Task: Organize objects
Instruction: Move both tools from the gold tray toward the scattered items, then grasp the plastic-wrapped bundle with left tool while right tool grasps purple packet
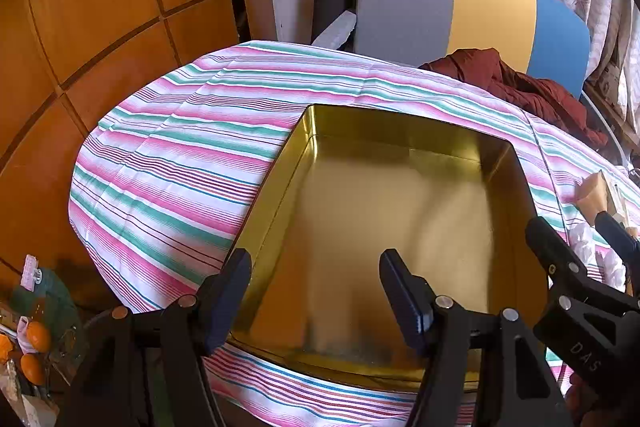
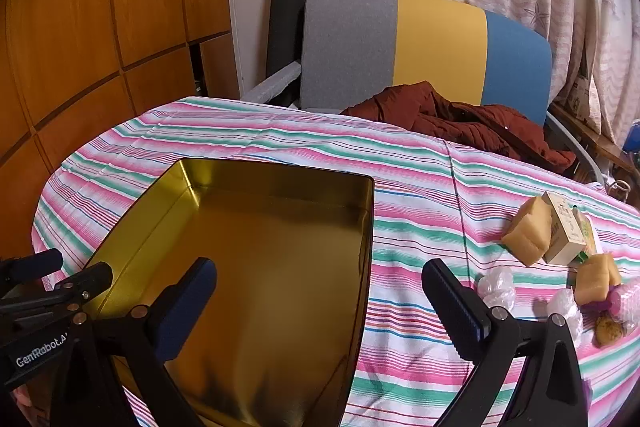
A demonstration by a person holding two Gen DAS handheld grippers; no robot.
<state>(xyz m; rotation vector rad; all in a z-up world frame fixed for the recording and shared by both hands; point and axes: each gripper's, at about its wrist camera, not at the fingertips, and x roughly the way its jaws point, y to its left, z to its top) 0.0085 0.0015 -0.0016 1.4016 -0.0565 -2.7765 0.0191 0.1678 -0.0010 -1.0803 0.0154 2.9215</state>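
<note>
Wood-panelled cupboards (image 2: 100,39) form the left background, with a grey, yellow and blue chair (image 2: 436,47) and a dark red garment (image 2: 460,123) behind the table. A striped cloth (image 1: 172,155) covers the table. On it, left of centre, stands a shallow gold tin (image 2: 260,267), open and with nothing inside.

The left gripper (image 1: 316,291) hangs over the tin's near left corner, jaws spread and holding nothing; its left finger lies just outside the tin wall, its right finger above the tin floor. The right gripper (image 2: 320,299) is spread wide and holds nothing; its left finger is over the tin, its right finger over bare cloth, so the tin's right wall runs between them.

To the right, well apart from the tin, lie tan wrapped blocks (image 2: 524,235), a small carton (image 2: 568,235) and bubble-wrapped pieces (image 2: 498,287). What the wrappings contain cannot be made out. In the left wrist view this group is cut off at the right edge, behind the right gripper.
</note>
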